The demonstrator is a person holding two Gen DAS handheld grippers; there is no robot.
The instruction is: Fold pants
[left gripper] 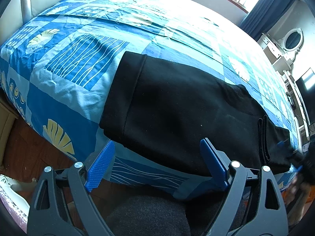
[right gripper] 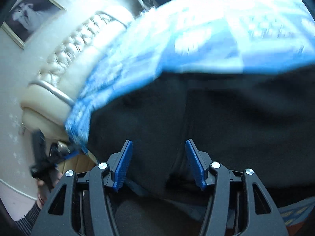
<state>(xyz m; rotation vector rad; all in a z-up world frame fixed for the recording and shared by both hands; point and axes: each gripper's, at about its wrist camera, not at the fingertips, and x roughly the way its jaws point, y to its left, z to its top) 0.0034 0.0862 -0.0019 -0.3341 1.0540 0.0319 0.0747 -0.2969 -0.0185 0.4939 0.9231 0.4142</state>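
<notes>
Black pants [left gripper: 177,108] lie folded flat near the front edge of the bed, waistband end to the left and a folded cuff band at the right. My left gripper [left gripper: 157,153] is open and empty, just short of the pants' near edge. In the blurred right wrist view the pants [right gripper: 216,118] fill the lower half. My right gripper [right gripper: 158,161] is open over the black cloth, its fingers apart, holding nothing. The right gripper also shows at the far right of the left wrist view [left gripper: 291,153], by the cuff end.
A bed with a blue patterned quilt [left gripper: 78,59] carries the pants. A cream tufted headboard [right gripper: 65,63] stands at the left. Wooden floor [left gripper: 29,153] lies below the bed edge. A white dresser with an oval mirror [left gripper: 291,41] stands at the far right.
</notes>
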